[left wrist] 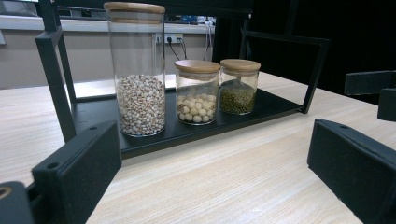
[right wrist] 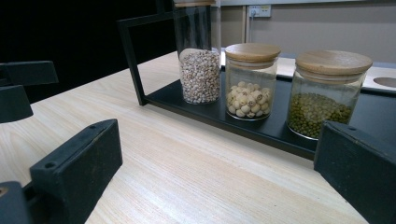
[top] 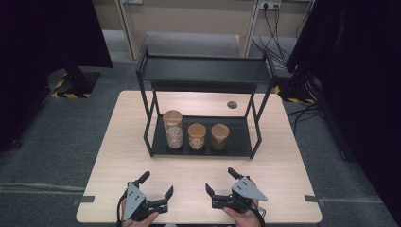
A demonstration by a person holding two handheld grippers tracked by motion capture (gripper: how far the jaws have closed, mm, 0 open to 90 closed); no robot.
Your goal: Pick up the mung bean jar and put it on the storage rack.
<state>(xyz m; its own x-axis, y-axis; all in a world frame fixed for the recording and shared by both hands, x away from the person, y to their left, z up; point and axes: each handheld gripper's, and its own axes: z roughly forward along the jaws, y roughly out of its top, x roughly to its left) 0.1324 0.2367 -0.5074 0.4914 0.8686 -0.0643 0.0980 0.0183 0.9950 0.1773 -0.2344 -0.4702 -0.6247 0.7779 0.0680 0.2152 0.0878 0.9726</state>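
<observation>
I am looking down on the wooden worktop [top: 118, 156], where a black two-tier rack [top: 203, 71] is standing toward the far side. On its lower shelf three glass jars with wooden lids are sitting in a row: a tall jar [top: 173, 129] at the left, a short jar of pale beans [top: 196, 136] in the middle and a short jar of green beans [top: 220, 136] at the right. Near my edge I am holding the left claw [top: 157, 185] and the right claw [top: 221, 180], both resting low over the worktop with jaws spread wide, well apart from the rack.
</observation>
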